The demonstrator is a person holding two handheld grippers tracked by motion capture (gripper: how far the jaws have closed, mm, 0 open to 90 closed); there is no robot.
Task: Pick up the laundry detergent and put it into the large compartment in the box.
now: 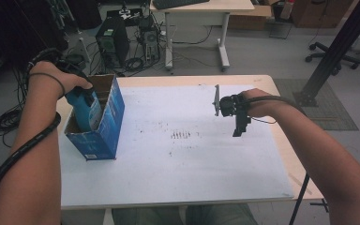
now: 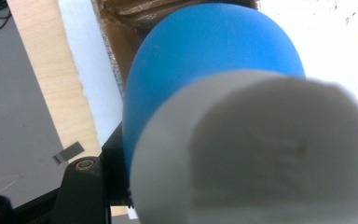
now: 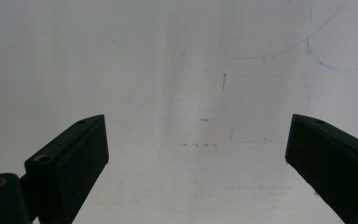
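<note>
- Left tongs [image 1: 85,93] pinch a blue bottle [image 1: 85,110] near its white cap [image 2: 256,154]; in the left gripper view the cap and blue shoulder sit right up against the lens, so the hold is high on the bottle.
- I hold it by the top so the body hangs free and can pass straight through the mouth of the box [image 1: 104,124].
- Bottle is upright and partly inside the box, its lower part hidden by the blue walls. I cannot tell whether it rests on the bottom.
- Box stands open-topped at the left side of the table [image 1: 178,159], near the far edge, brown inside. It stands there within easy reach of my left arm, I judge.
- Right tongs [image 1: 238,119] hang spread wide with nothing between them, above the white sheet on the right half of the table.
- In the right gripper view the two black jaws stand well apart over bare, faintly marked sheet.
- I keep the right tongs well apart from the box, so they leave the left arm room; they are free to steady the box if it tips.
- Bottle lies directly under my left tongs and far to the left of the right ones.
- My guess: the step in hand is moving the bottle through the box mouth, a straight up-or-down move with care for the cardboard rim.
</note>
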